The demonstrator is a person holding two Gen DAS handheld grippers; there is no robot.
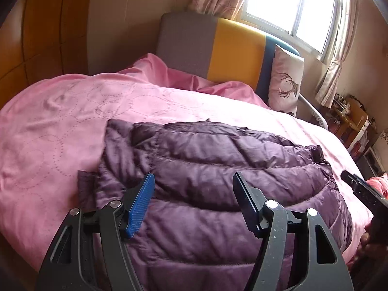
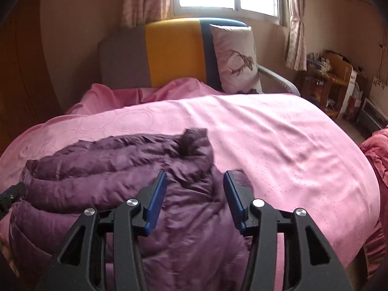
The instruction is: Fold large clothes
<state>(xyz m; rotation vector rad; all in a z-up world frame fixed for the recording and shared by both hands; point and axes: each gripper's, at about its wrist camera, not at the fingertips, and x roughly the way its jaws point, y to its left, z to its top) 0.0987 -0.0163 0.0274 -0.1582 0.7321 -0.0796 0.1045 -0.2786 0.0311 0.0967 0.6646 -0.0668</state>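
Claws [image 1: 194, 181] [image 2: 195, 181] gape above purple jacket [image 1: 218, 169] edges.

Purple jacket [image 2: 135, 181] under gaping right claw [image 2: 195, 189]

my left gripper [image 1: 194, 179]: matte black frame, two forked arms with triangular cut-outs, flecked with pale dust
left pads: ribbed blue pad [image 1: 140, 205] on one finger; the other finger [image 1: 245, 201] shows mostly its black back
left pivots: four round silver screw heads across the arms
my right gripper [image 2: 195, 178]: same black frame, same cut-outs
right pads: blue ribbed strips [image 2: 155, 203] on both fingers, facing each other
right pivots: four silver screw heads, two on each side of the blue strips
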